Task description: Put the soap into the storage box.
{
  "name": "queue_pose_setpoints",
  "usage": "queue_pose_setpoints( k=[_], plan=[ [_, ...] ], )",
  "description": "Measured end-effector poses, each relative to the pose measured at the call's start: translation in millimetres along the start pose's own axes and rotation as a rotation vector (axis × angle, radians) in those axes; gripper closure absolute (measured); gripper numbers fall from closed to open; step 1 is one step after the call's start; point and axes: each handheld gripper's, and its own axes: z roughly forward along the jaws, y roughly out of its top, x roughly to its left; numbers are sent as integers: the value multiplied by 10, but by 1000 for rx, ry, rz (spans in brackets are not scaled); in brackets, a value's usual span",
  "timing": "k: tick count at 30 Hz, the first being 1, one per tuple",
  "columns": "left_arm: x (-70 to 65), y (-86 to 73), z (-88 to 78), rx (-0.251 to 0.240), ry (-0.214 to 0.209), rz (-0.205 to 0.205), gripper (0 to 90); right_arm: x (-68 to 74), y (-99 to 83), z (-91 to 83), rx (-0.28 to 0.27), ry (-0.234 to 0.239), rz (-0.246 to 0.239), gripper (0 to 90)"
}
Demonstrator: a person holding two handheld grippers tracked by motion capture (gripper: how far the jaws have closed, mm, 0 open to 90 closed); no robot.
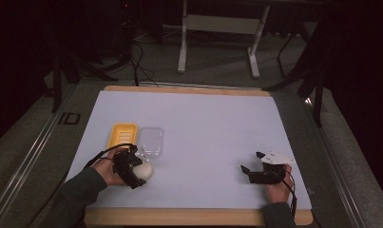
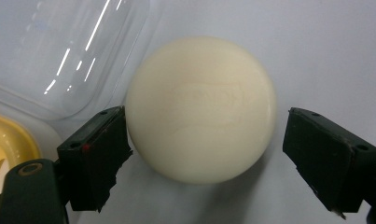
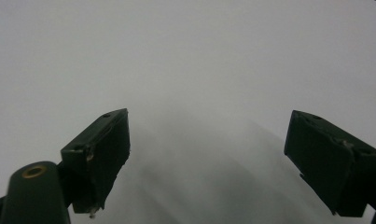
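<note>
Cream soap bar point(image 2: 200, 109), rounded, faint stamp on top, lies on the white desk sheet point(image 1: 203, 128), lower left of the high view, just below the clear lid point(image 1: 150, 141) and near the yellow soap dish point(image 1: 122, 135). Left tool point(image 2: 205, 154) straddles it: jaws apart, left pad touching or almost touching the soap's edge, right pad clear with a visible gap. So soap is between the jaws but not clamped. Left hand point(image 1: 106, 172) sits behind the tool at the lower left.

Right tool point(image 3: 206, 161) at lower right of the high view, jaws wide apart, nothing between them, just blank sheet under it; right hand point(image 1: 277, 187) resting near the desk's front edge.

Risks, as I judge: soap is smooth and round, so an off-centre squeeze could squirt it out sideways or spin it. Left pad contacts first, so closing may shove the bar toward the right pad before grip forms. Lid sits close above; a nudge could push the soap into it or shift the lid.
</note>
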Motion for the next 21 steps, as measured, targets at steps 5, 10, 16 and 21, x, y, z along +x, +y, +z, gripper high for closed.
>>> queue_pose_setpoints(
  k=[5, 10, 16, 21],
  plan=[
    [13, 33, 25, 5, -2, 6, 148, -1, -1, -1, -1, 1, -1, 139],
    [23, 61, 68, 16, -11, 14, 150, -1, -2, -2, -3, 1, 0, 139],
    [33, 73, 87, 25, -18, 17, 155, -1, -2, -2, -3, 1, -1, 139],
    [40, 100, 105, 42, -20, 29, 164, -2, -2, -2, -4, 1, -1, 140]
  ],
)
